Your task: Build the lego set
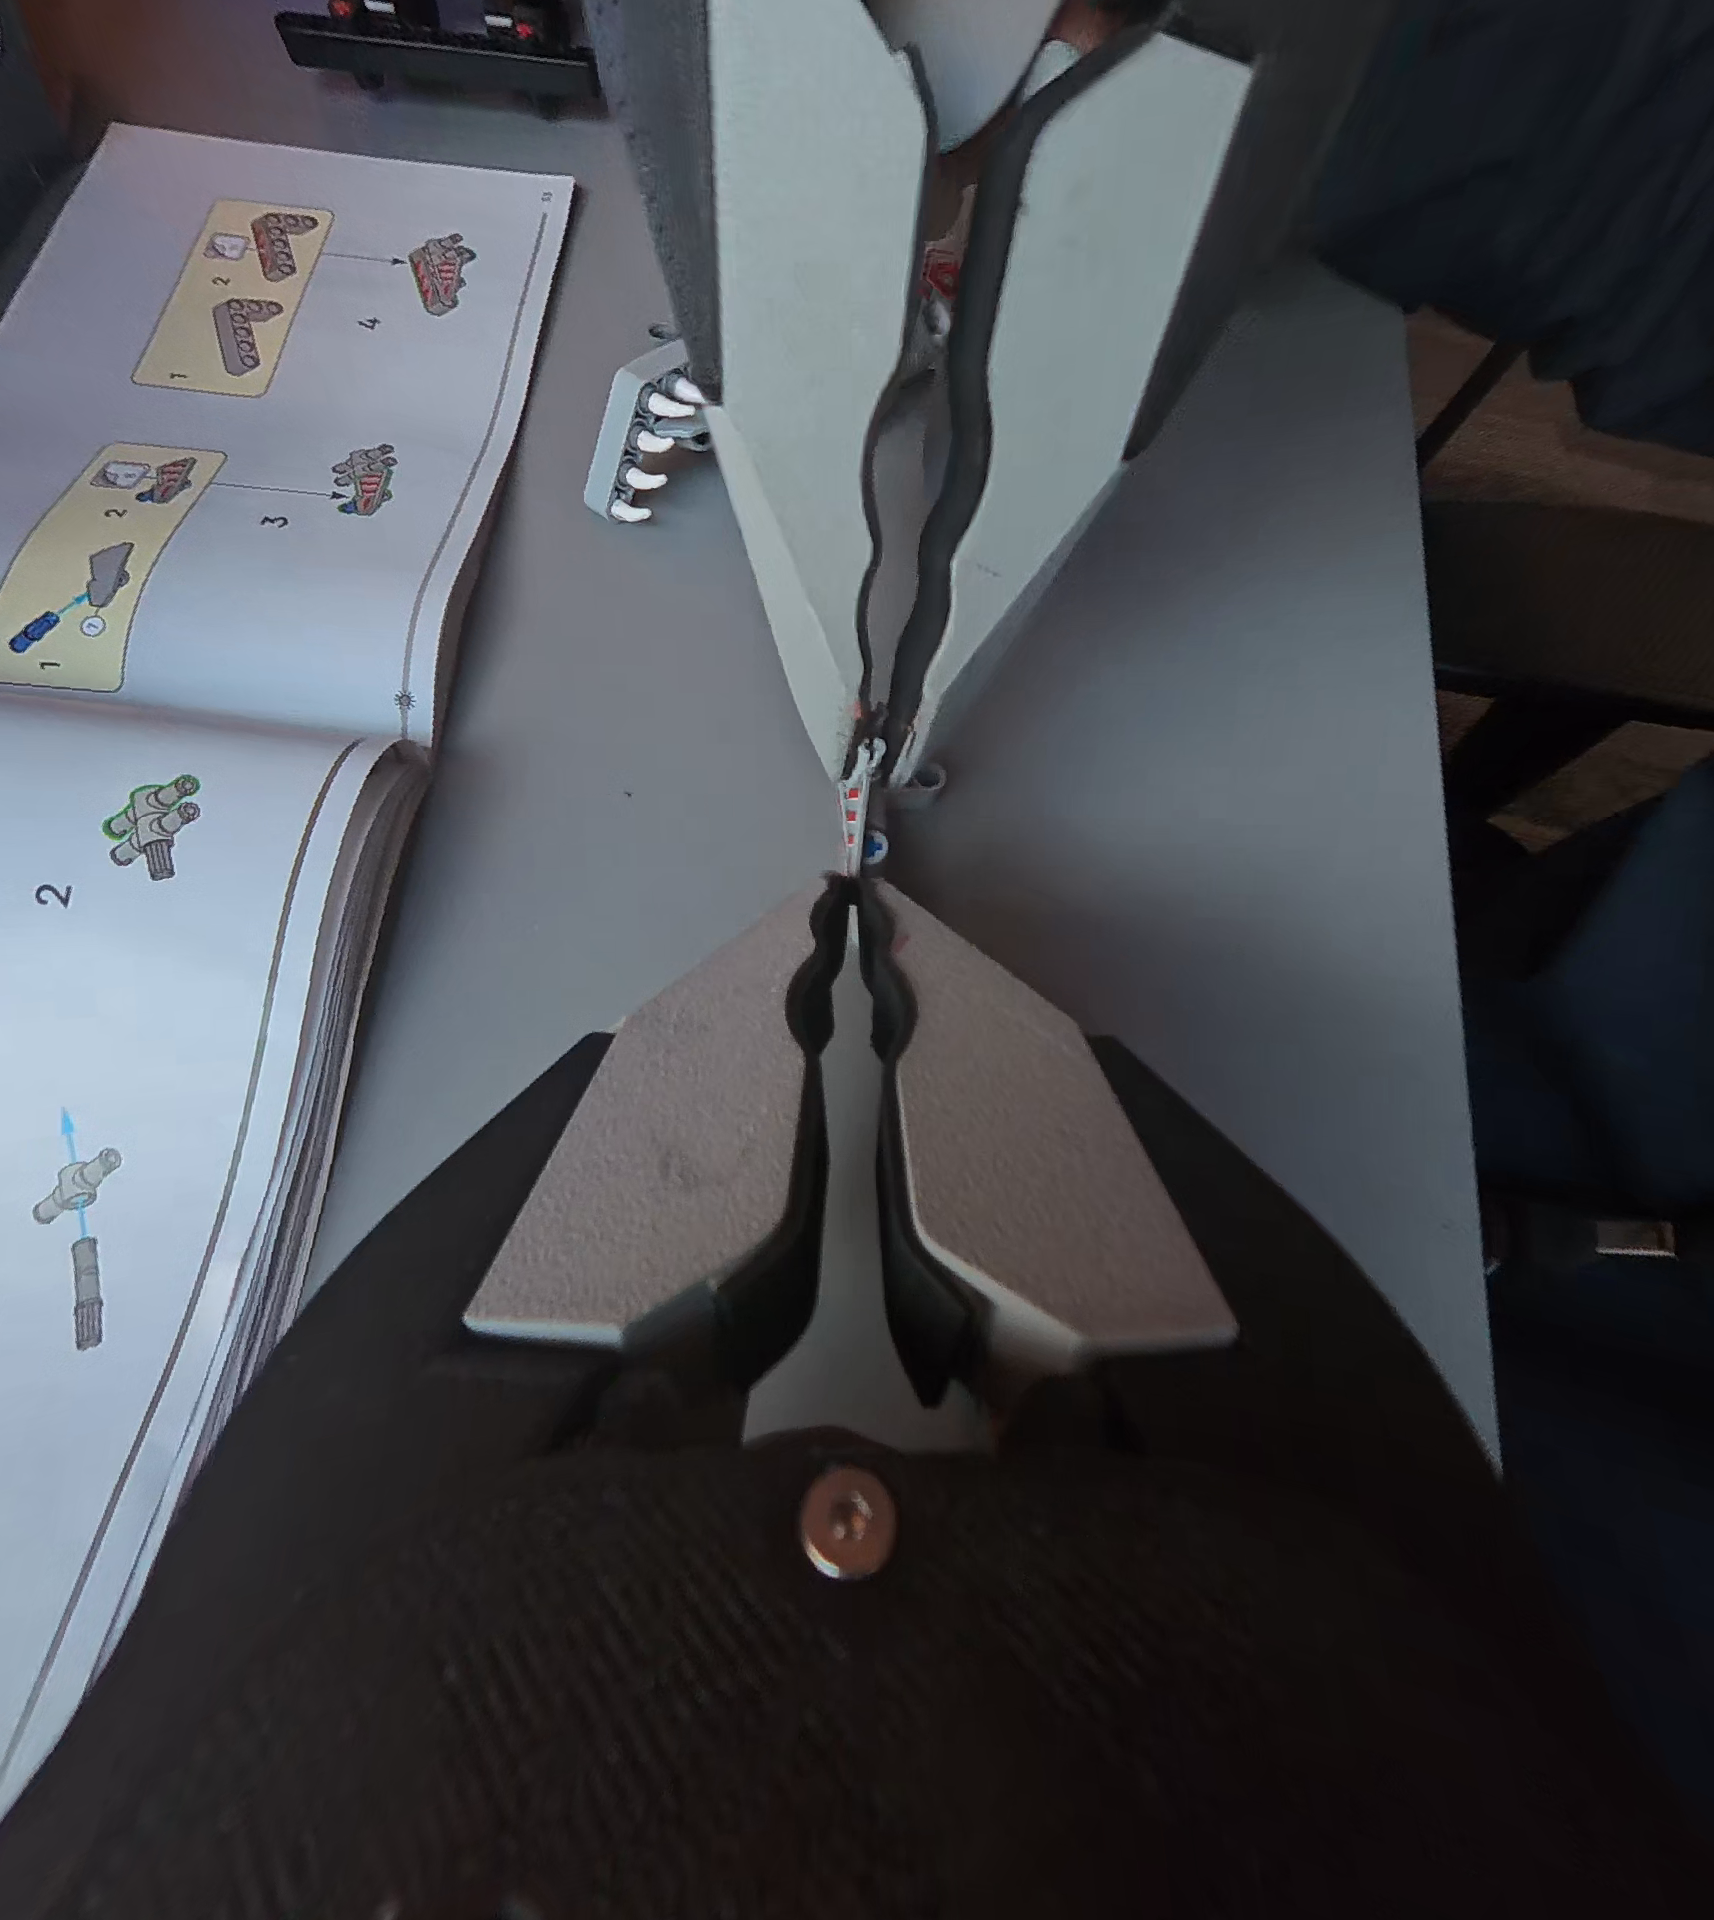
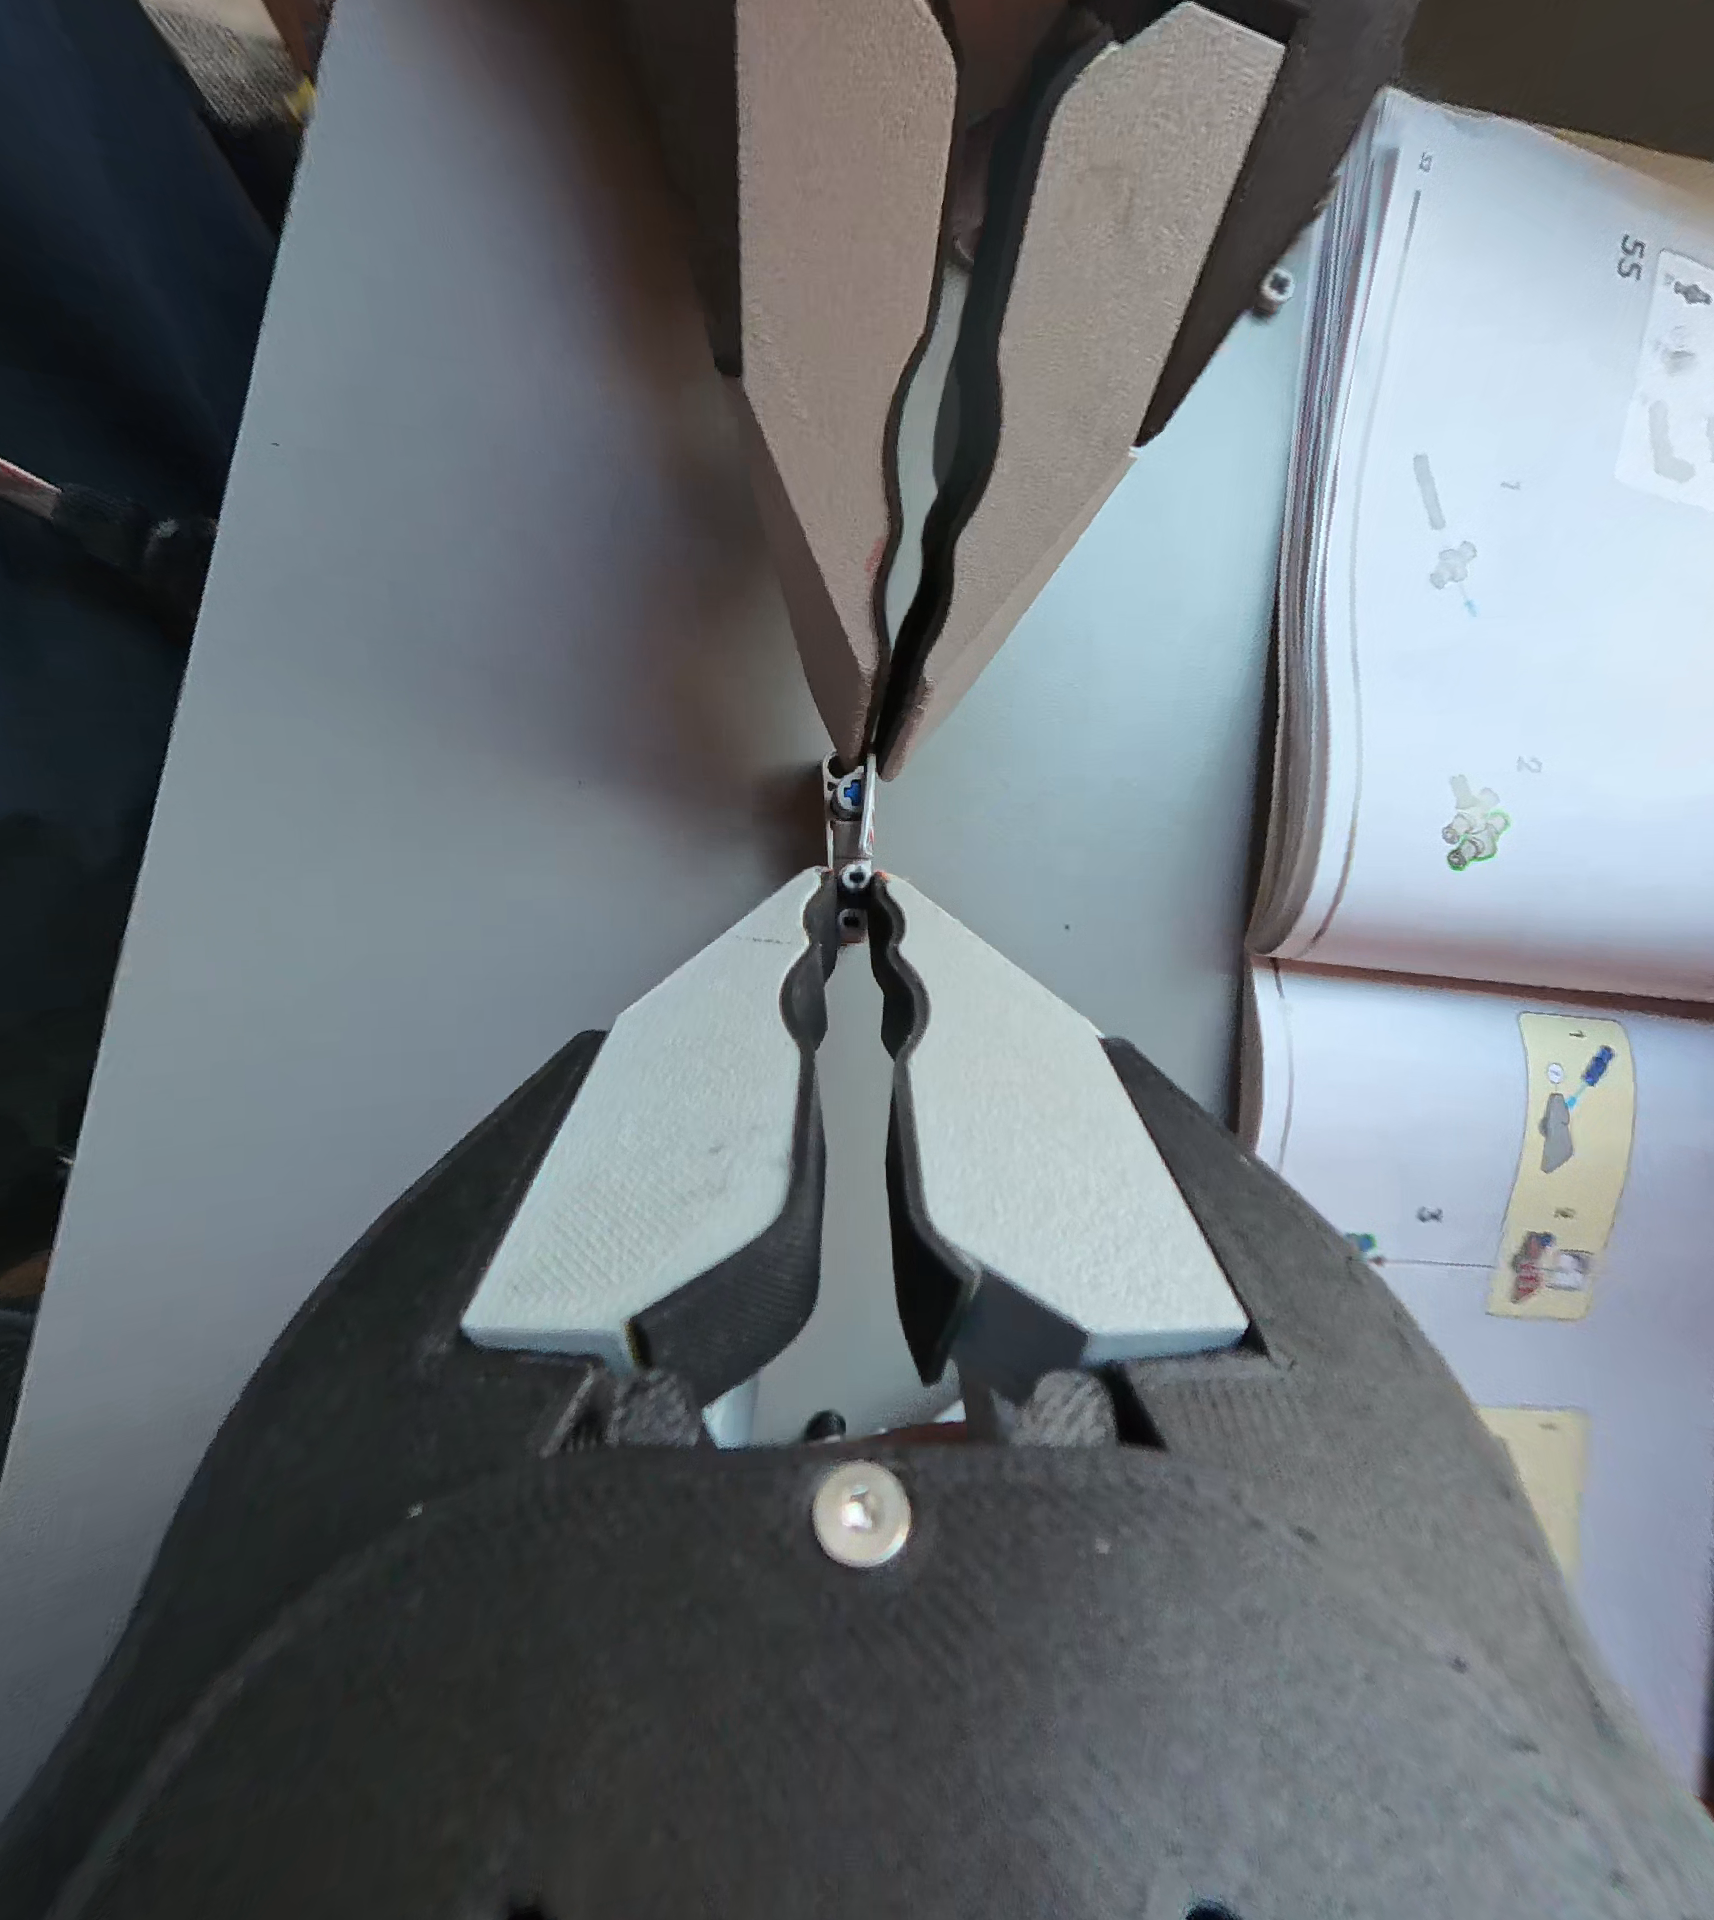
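Observation:
A small grey lego assembly (image 1: pixel 858 821) with a blue pin and red marks hangs above the grey table (image 1: pixel 1196 831), held tip to tip between my two grippers. My left gripper (image 1: pixel 848 885) is shut on its near end. My right gripper (image 1: pixel 876 750) comes in from the top of the left wrist view and is shut on the far end. In the right wrist view my right gripper (image 2: pixel 851 896) pinches a grey holed part of the assembly (image 2: pixel 848 805), and the left gripper (image 2: pixel 868 764) grips its other end from above.
An open instruction booklet (image 1: pixel 209 520) lies on the table beside the grippers and also shows in the right wrist view (image 2: pixel 1559 675). A grey beam with white pins (image 1: pixel 640 447) lies near it. A black lego build (image 1: pixel 437 52) stands at the back. A person's dark clothing (image 1: pixel 1642 987) is past the table edge. The tips of both grippers are at nearly the same place.

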`<state>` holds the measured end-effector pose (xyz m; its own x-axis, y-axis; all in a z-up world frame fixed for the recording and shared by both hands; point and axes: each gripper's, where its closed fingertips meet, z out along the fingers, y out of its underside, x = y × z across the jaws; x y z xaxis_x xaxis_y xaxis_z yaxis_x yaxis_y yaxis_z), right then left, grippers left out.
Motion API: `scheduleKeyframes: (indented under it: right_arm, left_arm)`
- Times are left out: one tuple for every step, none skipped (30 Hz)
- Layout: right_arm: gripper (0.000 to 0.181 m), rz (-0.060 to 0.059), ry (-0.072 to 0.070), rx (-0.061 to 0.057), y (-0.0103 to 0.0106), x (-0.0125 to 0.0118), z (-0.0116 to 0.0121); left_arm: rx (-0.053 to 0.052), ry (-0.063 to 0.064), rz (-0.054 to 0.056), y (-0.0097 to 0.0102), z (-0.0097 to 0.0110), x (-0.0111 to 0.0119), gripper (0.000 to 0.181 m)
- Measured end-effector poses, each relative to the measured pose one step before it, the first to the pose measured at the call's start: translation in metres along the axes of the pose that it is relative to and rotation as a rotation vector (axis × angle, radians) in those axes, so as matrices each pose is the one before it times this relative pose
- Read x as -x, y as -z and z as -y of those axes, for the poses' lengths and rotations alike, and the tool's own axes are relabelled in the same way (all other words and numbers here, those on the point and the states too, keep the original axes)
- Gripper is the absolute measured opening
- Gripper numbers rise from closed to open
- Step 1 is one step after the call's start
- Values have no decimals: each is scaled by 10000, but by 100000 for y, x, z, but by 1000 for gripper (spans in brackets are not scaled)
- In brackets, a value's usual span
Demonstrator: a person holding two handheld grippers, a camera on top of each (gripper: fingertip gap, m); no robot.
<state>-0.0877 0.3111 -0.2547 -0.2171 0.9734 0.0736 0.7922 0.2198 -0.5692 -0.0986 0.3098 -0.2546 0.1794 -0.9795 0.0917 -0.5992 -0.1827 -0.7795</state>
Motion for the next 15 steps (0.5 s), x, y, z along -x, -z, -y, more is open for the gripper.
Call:
scheduleKeyframes:
  right_arm:
    - [3, 261, -241, -262, 42, -45, -8]
    - [3, 189, -202, -188, 47, -93, -33]
    - [3, 128, -151, -134, 56, -87, -42]
    - [3, 121, -132, -98, 40, -35, -25]
    - [3, 103, -132, -58, 30, -34, -25]
    - [2, 60, -99, -22, 37, -47, -19]
    - [3, 5, -28, 2, 20, -41, -4]
    - [3, -60, 46, 14, 24, -56, 6]
    - [3, -105, 84, 12, 36, -67, 52]
    - [3, -90, 70, 6, 48, -37, 75]
    - [2, -42, 35, -7, 54, -3, 78]
    - [2, -22, 16, -21, 48, -7, 63]
    - [2, -28, 15, -25, 45, -32, 38]
    - [2, -14, 17, -20, 23, 5, 14]
    - [2, 4, 14, -2, 5, 41, -21]
  left_arm:
    - [-5, 5, 52, -25, 11, 67, 0]
    - [-13, 44, 55, -50, 41, 80, 0]
    - [-8, 31, 49, -62, 45, 66, 0]
    - [7, -4, 36, -42, 37, 29, 0]
    - [13, -8, 46, -36, 26, 26, 0]
    - [7, -10, 52, -33, 30, 47, 0]
    - [8, -20, 53, -15, 14, 49, 0]
    - [1, -27, 47, -20, 13, 59, 0]
    - [4, -3, 50, 2, -4, 81, 0]
    - [-2, 11, 33, 17, -8, 85, 0]
    - [-20, 21, -14, 32, 21, 14, 0]
    - [-22, 27, -25, 30, 24, -5, 0]
    - [-27, 6, 6, 45, 39, 12, 0]
    - [-19, -17, 24, 16, 40, 26, 0]
    - [-6, -37, 1, 15, 25, -45, 0]
